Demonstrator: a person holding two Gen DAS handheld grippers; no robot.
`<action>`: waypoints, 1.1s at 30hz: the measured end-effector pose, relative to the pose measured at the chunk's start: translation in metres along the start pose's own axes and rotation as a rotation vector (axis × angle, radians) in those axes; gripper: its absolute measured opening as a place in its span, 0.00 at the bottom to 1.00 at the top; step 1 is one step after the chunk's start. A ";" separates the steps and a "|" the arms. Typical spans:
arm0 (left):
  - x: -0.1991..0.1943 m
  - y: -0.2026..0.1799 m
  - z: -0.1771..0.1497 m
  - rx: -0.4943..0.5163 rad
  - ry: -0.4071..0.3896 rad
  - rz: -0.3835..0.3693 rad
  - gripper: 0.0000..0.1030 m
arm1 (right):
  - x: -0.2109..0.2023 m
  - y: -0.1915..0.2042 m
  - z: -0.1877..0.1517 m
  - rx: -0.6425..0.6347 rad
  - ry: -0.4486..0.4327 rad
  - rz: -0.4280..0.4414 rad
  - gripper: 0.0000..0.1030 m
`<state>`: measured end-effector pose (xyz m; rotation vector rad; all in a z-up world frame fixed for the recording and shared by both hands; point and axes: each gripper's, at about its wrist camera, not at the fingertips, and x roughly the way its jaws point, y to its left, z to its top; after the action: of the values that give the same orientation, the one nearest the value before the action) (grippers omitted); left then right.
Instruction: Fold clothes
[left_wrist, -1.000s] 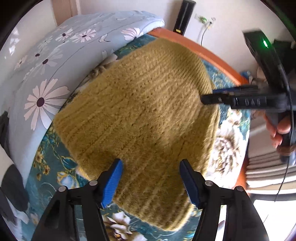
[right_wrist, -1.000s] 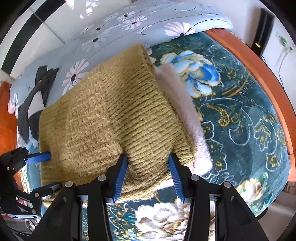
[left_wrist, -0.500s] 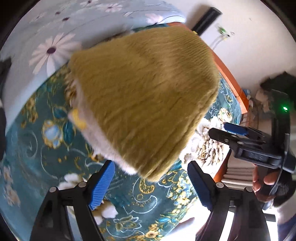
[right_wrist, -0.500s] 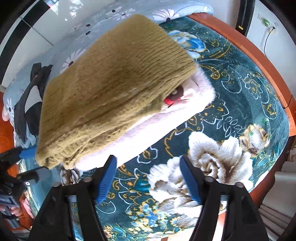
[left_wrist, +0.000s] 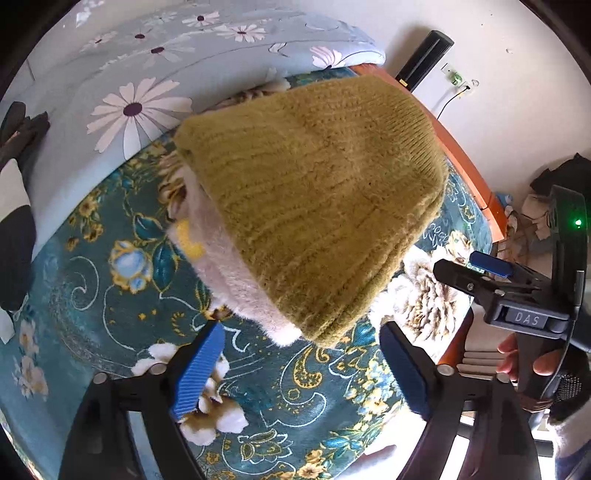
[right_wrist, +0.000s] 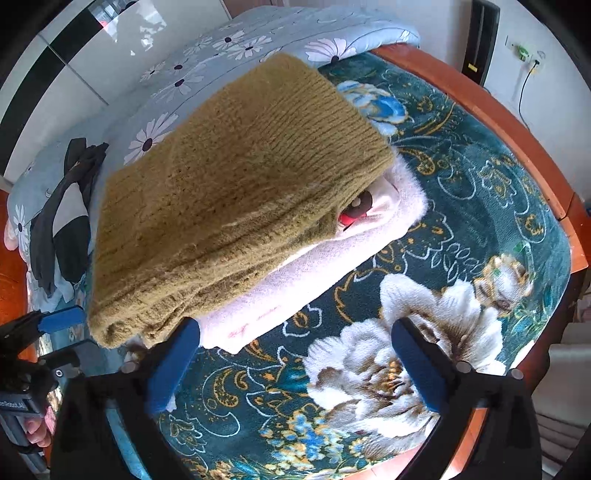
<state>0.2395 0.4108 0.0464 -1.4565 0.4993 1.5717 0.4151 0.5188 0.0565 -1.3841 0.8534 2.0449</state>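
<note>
The olive knit sweater (right_wrist: 236, 192) lies folded atop a folded pale pink fleece garment (right_wrist: 332, 258), both on the teal floral blanket (right_wrist: 461, 229) covering the bed. The left gripper (left_wrist: 301, 369) and right gripper (right_wrist: 295, 362) hover just short of the pile, jaws spread, holding nothing. These two look done (dark clothing (right_wrist: 62, 221) by the daisy quilt (left_wrist: 110, 92) may be next).

We see a folded olive knit sweater (left_wrist: 314, 199) lying atop a folded pale pink fuzzy garment (right_wrist: 332, 251).
</note>
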 end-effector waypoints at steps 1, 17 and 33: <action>-0.002 -0.001 0.001 0.002 -0.006 -0.003 1.00 | -0.001 0.001 -0.001 -0.003 -0.002 -0.003 1.00; 0.000 -0.017 -0.004 0.073 -0.081 0.132 1.00 | -0.003 0.010 -0.008 -0.094 -0.059 -0.098 1.00; 0.045 0.001 -0.015 0.035 0.008 0.177 1.00 | 0.020 0.010 -0.023 -0.082 -0.029 -0.148 1.00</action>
<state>0.2523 0.4138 0.0005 -1.4243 0.6727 1.6860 0.4152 0.4965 0.0336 -1.4137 0.6418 2.0005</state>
